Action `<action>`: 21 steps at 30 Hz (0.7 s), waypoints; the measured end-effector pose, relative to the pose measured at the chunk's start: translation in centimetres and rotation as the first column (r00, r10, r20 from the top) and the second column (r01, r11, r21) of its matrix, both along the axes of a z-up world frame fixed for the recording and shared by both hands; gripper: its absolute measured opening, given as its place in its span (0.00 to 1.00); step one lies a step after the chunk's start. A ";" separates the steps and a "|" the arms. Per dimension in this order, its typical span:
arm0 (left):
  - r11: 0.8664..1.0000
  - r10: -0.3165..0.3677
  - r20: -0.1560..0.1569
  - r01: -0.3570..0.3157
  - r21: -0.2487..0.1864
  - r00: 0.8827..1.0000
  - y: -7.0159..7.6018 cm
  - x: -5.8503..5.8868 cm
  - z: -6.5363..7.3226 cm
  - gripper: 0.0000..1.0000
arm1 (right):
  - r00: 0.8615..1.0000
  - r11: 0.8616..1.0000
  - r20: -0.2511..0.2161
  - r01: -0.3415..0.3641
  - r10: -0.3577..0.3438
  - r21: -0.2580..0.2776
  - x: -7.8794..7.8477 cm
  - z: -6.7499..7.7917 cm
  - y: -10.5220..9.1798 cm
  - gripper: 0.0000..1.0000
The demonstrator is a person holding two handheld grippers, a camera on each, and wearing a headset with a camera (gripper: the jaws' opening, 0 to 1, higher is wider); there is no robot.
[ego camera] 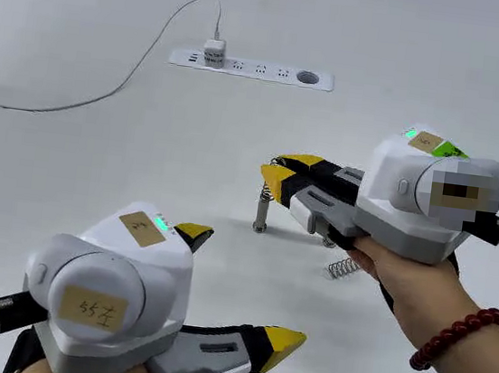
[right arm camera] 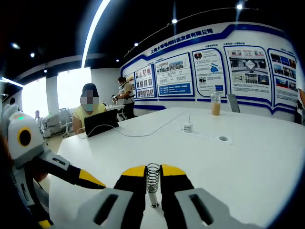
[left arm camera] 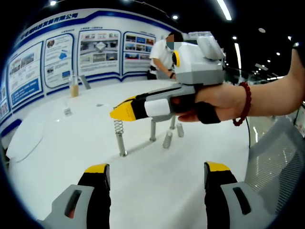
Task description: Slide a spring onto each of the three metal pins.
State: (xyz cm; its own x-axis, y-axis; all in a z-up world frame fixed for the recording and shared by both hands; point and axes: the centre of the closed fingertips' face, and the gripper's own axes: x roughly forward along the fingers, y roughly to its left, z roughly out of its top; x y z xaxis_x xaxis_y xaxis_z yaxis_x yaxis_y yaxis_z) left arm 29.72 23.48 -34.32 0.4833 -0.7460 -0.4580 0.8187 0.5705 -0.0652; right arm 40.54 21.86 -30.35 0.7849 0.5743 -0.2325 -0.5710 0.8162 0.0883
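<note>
The white table [ego camera: 411, 61] spreads under everything I am working over. My right gripper [ego camera: 284, 174] reaches in from the right, low over the middle of the table. It is held by a hand [ego camera: 403, 274] with a red bead bracelet [ego camera: 457, 335] at the wrist. Its yellow-tipped jaws are pinched on a spring [right arm camera: 152, 176], and the right gripper view shows the coils squeezed between the two tips.

My left gripper [ego camera: 242, 286] hangs at the near edge of the head view. Its jaws are spread wide with nothing between them, and it is well apart from the pins.

Farther back, a white power strip [ego camera: 251, 68] lies flat on the table. A grey cable [ego camera: 147, 56] curves away from it to the left, and a small charger [ego camera: 214, 52] is plugged into it.

The held spring sits over the top of an upright metal pin [ego camera: 262, 214]. The pin's lower shaft is bare down to its foot on the table. In the left gripper view a second pin [left arm camera: 152, 130] stands bare just beyond the first. A loose spring [ego camera: 342, 269] lies on its side on the table, just beside the right hand.
</note>
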 end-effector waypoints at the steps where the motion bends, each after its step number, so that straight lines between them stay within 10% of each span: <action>1: 1.000 0.001 -0.001 -0.001 0.002 1.000 0.0 0.0 0.0 0.82 | 1.000 1.000 0.000 0.000 0.000 -0.004 0.0 -0.1 0.0 0.12; 21: 1.000 0.014 0.014 -0.014 0.007 1.000 0.4 0.4 0.1 0.82 | 1.000 0.996 -0.029 -0.012 0.009 -0.093 -0.4 -2.2 0.8 0.12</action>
